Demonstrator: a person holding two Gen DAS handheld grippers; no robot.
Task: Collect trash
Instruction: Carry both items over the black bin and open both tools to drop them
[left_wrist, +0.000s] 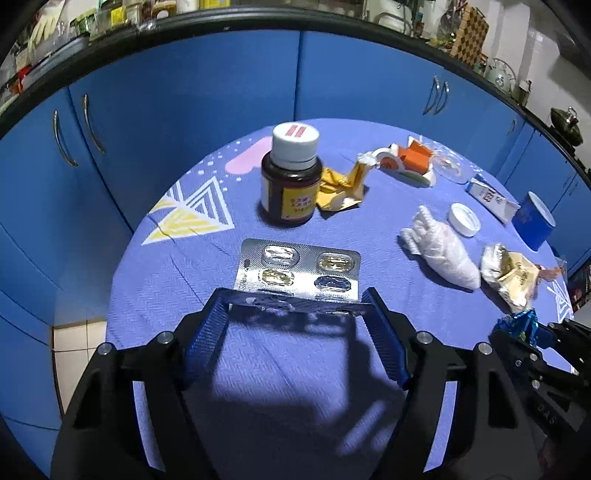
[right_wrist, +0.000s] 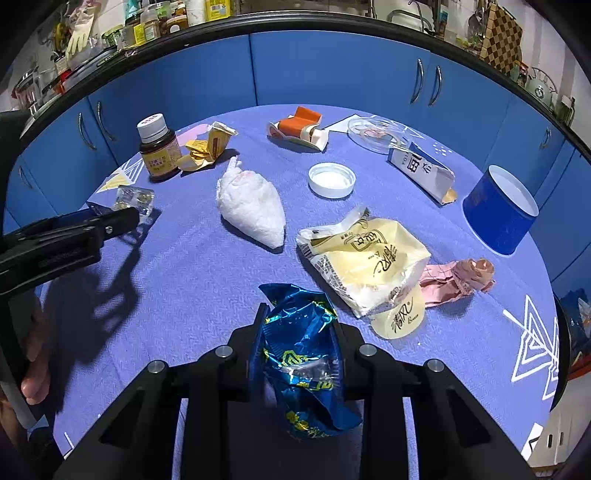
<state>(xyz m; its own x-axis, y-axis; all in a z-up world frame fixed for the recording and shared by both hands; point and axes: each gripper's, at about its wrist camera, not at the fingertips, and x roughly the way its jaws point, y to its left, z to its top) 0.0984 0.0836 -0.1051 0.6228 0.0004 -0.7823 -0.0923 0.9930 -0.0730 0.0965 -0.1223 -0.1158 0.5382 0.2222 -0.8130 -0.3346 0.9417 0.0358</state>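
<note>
My left gripper (left_wrist: 295, 301) is open, its blue fingertips on either side of the near edge of a silver pill blister pack (left_wrist: 299, 271) lying on the blue tablecloth. My right gripper (right_wrist: 297, 332) is shut on a crumpled blue foil wrapper (right_wrist: 306, 354), held just above the cloth; it also shows at the right edge of the left wrist view (left_wrist: 517, 325). The left gripper (right_wrist: 110, 221) appears in the right wrist view next to the blister pack (right_wrist: 135, 197).
On the round table (left_wrist: 155, 302): a brown pill bottle (left_wrist: 291, 177), yellow crumpled wrapper (left_wrist: 340, 184), white tissue wad (right_wrist: 251, 206), white lid (right_wrist: 330, 179), cream snack bag (right_wrist: 365, 266), pink wrapper (right_wrist: 461, 280), blue tub (right_wrist: 498, 210), small carton (right_wrist: 421, 171), tape dispenser (right_wrist: 299, 129). Blue cabinets stand behind.
</note>
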